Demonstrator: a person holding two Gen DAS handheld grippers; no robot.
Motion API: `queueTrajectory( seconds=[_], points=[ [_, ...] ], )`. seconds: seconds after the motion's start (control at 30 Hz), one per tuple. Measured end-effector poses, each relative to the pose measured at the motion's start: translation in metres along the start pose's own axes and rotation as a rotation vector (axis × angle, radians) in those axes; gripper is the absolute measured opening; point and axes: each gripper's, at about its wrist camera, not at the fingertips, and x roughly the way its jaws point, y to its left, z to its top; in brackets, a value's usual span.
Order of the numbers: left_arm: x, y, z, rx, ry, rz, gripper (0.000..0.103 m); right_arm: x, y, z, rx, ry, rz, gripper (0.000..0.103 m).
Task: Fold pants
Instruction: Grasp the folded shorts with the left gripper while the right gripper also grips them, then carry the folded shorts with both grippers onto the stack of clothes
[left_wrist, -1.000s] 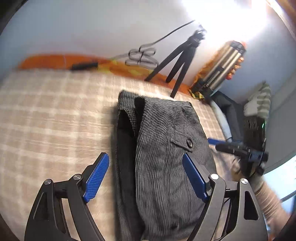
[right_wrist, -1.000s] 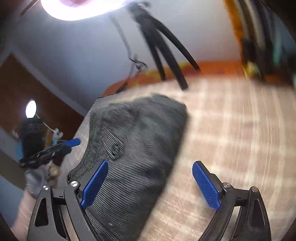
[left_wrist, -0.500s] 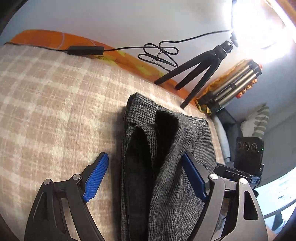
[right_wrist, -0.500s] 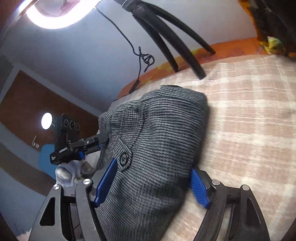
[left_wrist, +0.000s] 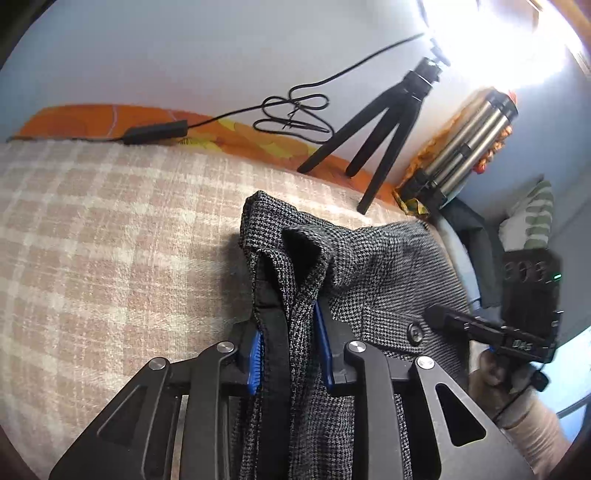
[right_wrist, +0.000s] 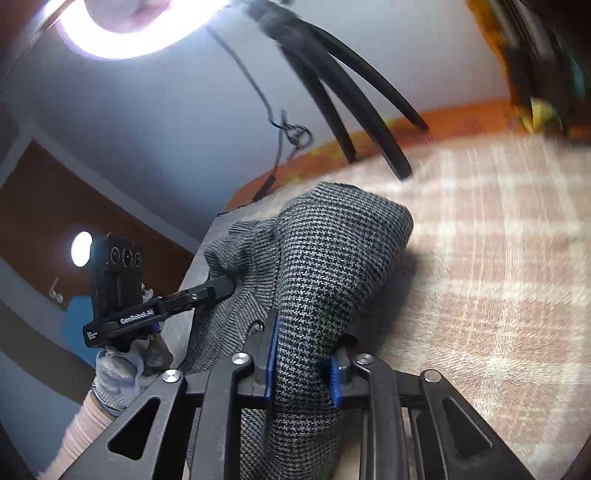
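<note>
The grey houndstooth pants (left_wrist: 384, 273) lie folded in a thick bundle on the beige checked blanket (left_wrist: 110, 240). My left gripper (left_wrist: 290, 350) is shut on the bundle's left edge, with the black lining between its blue pads. My right gripper (right_wrist: 303, 365) is shut on the bundle's right folded edge (right_wrist: 325, 266), which bulges up over the pads. Each gripper shows in the other's view: the right one (left_wrist: 491, 332) near the pocket button (left_wrist: 415, 331), the left one (right_wrist: 162, 306) at the far side.
A black tripod (left_wrist: 384, 122) stands at the back of the bed by the wall, with a cable and adapter (left_wrist: 155, 132) on the orange sheet. A folded metal stand (left_wrist: 465, 144) and striped cloth (left_wrist: 535, 214) are at the right. A ring light (right_wrist: 125, 22) glares overhead.
Both grippers have moved forward onto the pants and closed from wide open onto opposite edges of the bundle. The fabric now bunches up between the pads.
</note>
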Motion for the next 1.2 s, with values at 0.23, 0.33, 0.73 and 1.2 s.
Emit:
queueTrajectory(
  seconds=[0.23, 0.33, 0.73, 1.2],
  points=[
    [0.019, 0.003, 0.007, -0.061, 0.052, 0.022, 0.053, 0.010, 0.007, 0.008, -0.036, 0.042, -0.054, 0.026],
    [0.021, 0.010, 0.008, -0.073, 0.057, 0.005, 0.062, 0.015, -0.008, 0.006, 0.002, 0.074, -0.066, 0.047],
    [-0.020, -0.028, 0.001, 0.007, -0.057, 0.005, 0.022, -0.002, 0.045, 0.006, -0.155, -0.019, -0.099, 0.016],
    [-0.137, -0.156, -0.018, 0.182, -0.270, -0.102, 0.020, -0.157, 0.153, -0.010, -0.445, -0.196, -0.191, 0.015]
  ],
)
